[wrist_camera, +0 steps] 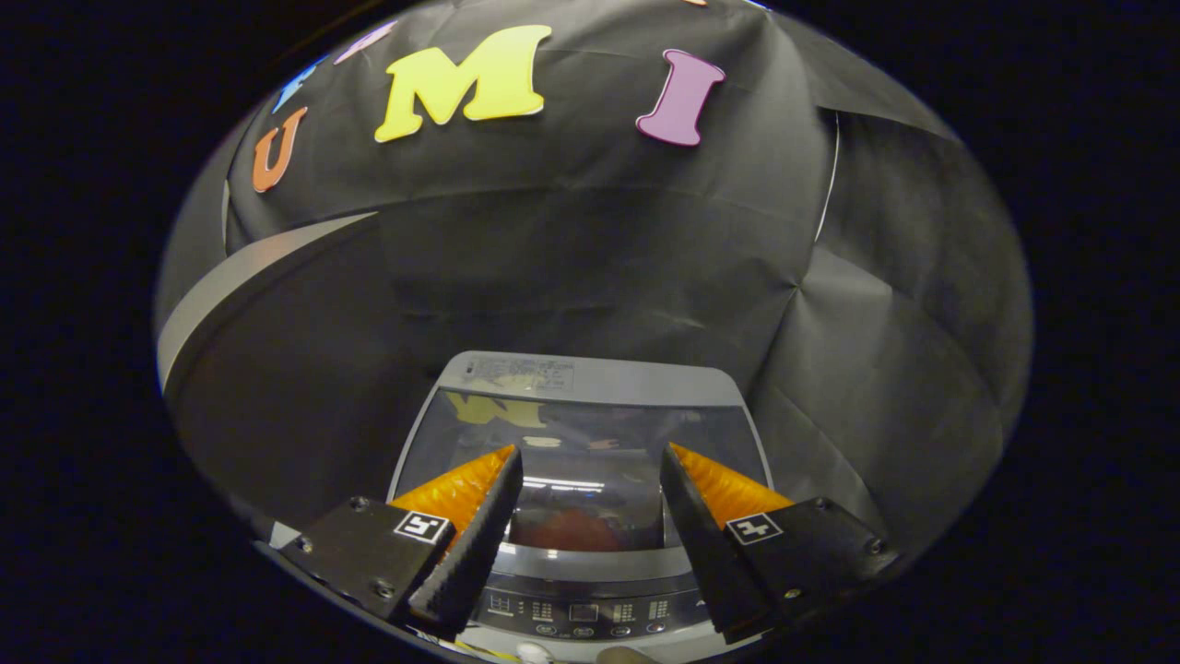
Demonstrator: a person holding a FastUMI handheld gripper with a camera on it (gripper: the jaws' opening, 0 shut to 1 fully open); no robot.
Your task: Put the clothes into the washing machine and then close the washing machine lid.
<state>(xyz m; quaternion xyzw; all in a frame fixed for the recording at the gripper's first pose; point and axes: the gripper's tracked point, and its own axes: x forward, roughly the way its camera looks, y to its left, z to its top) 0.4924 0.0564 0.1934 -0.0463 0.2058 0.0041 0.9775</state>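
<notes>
Washing machine sat right under us in the gripper view, lid down flat, glass panel reflecting the booth. Through the glass we could make out something reddish, roughly at 6 o'clock from the lid's centre, just above the control panel. We figured those were the clothes already in the drum, but honestly it was too murky through the glass to swear to it.

Gripper was hanging above the lid with its fingers wide apart, nothing between them. Left fingertip sat at about 9 o'clock over the glass, the right one at 3 o'clock. We couldn't tell if they were touching the lid or just floating over it.

So our read was that the lid looked shut, or very nearly, and the job was basically at the finishing end. If we had to do that last bit well, we'd have checked the front edge of the lid, near the control panel, was seated all the way down, pressed there with a flat finger rather than a tip so it didn't skid on the glass, and kept off the buttons.
</notes>
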